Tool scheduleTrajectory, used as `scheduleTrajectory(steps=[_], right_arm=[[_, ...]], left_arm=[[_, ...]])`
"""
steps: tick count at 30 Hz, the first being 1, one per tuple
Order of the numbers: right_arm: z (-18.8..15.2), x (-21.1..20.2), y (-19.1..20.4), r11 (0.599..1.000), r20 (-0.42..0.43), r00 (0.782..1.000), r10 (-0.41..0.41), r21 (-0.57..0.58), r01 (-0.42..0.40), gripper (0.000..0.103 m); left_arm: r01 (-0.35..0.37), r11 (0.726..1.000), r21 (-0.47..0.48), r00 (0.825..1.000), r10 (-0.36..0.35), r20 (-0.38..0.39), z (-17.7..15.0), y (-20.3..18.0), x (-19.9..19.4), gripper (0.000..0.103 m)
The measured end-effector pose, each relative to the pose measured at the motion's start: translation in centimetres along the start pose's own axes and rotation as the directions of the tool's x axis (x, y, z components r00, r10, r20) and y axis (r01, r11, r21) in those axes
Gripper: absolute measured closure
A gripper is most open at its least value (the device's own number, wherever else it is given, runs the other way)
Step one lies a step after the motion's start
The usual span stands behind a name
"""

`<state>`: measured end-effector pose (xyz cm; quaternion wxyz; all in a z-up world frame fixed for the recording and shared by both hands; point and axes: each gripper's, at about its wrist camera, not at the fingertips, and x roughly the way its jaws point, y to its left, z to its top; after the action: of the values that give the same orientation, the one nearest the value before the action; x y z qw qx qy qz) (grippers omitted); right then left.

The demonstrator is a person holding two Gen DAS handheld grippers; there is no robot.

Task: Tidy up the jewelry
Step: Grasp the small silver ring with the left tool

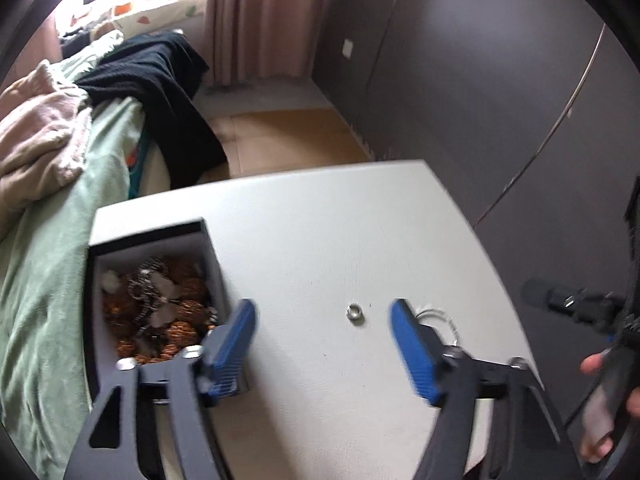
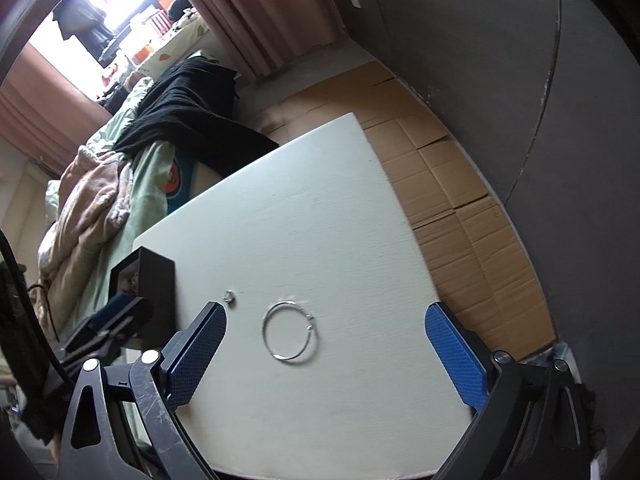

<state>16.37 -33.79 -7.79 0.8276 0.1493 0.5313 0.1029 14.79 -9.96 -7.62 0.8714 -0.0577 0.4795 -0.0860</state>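
A black jewelry box [image 1: 152,292], open and holding several chains and pendants on brown filling, stands at the left of the white table [image 1: 320,232]. It also shows in the right wrist view [image 2: 154,292]. A small silver ring [image 1: 355,312] lies on the table between my left gripper's open fingers; it also shows in the right wrist view [image 2: 229,297]. A thin silver bangle [image 2: 290,330] lies to its right, partly hidden behind the left gripper's right finger [image 1: 416,344]. My left gripper [image 1: 322,320] is open and empty. My right gripper [image 2: 326,340] is open and empty, with the bangle between its fingers.
A bed with green sheet [image 1: 60,240], a beige blanket [image 1: 36,140] and a black garment [image 1: 160,80] lies left of the table. Flattened cardboard [image 2: 460,208] covers the floor to the right. A dark wall [image 1: 480,80] stands behind.
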Motion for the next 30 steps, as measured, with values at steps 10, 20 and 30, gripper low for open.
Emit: scheduleTrajectory(steps=[10, 20, 30], right_arm=[[1.3, -0.2, -2.8, 0.997, 0.005, 1.000, 0.016, 0.076, -0.016, 0.002], [1.9, 0.1, -3.0, 0.996, 0.002, 1.000, 0.014, 0.089, -0.014, 0.002], [1.4, 0.6, -1.4, 0.999, -0.027, 1.000, 0.014, 0.032, -0.013, 0.006]], left_arm=[[-0.046, 0.994, 0.098, 0.994, 0.055, -0.098, 0.4, -2.6, 4.6, 0.062], [-0.078, 0.986, 0.150, 0.986, 0.099, -0.136, 0.0, -3.5, 7.2, 0.069], [-0.021, 0.998, 0.051, 0.994, 0.027, -0.110, 0.7, -1.1, 4.9, 0.091]])
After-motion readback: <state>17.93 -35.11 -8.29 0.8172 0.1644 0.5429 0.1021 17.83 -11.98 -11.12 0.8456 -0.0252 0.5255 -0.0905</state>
